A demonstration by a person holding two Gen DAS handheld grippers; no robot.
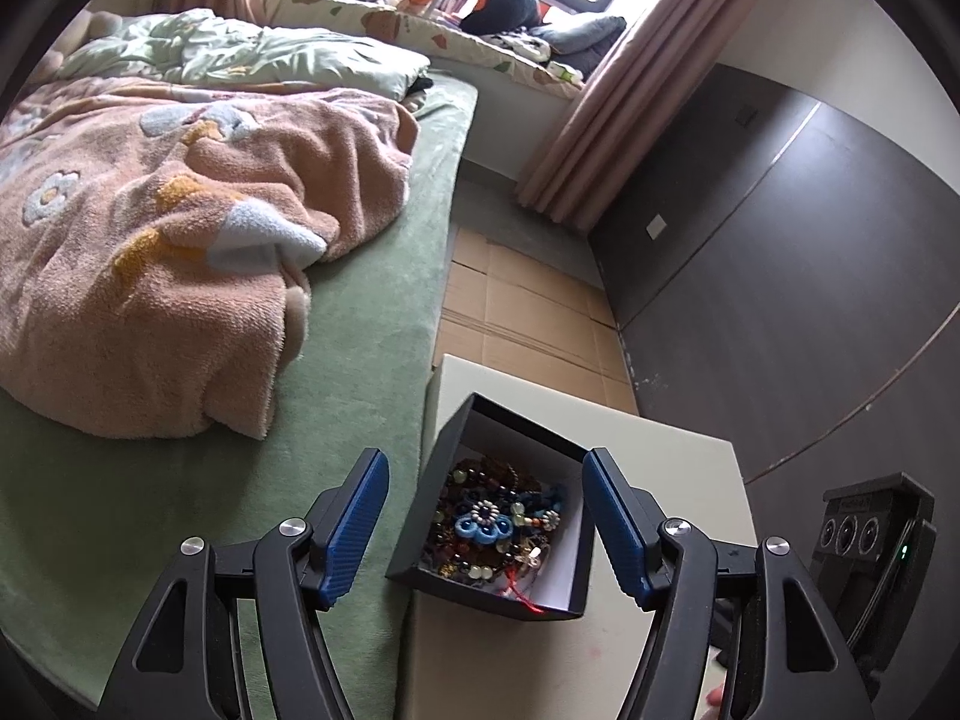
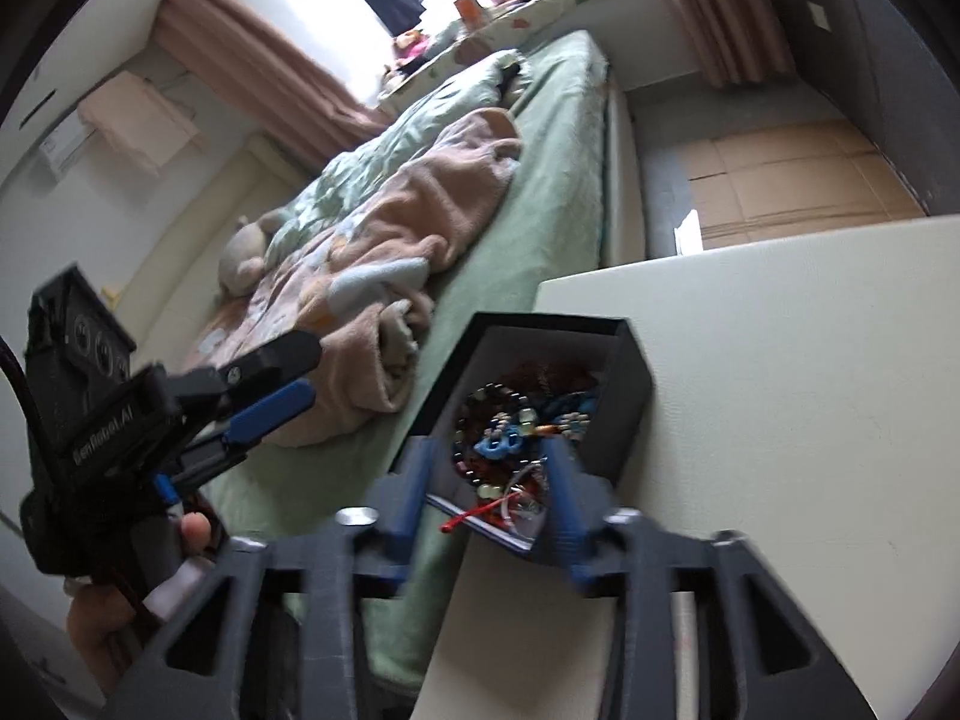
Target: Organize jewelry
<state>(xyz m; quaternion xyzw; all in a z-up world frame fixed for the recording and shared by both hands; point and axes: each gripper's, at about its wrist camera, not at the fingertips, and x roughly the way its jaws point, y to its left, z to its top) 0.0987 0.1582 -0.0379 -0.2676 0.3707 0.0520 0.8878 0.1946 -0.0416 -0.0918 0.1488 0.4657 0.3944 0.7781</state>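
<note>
Both held open and empty, the left gripper (image 1: 486, 516) and right gripper (image 2: 489, 480) hover over the jewelry-filled black box (image 1: 462, 450) on the bench (image 1: 660, 456) beside the bed (image 1: 372, 360), apparently poised to sort.

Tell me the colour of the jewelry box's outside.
Black outside, white inside; the jewelry box shows best in the left wrist view.

A rumpled peach blanket (image 1: 162, 252) lay on the green bed (image 1: 360, 312); flattened cardboard (image 1: 528, 306) covered the floor beside it, pink curtains (image 1: 630, 96) hanging beyond.
</note>
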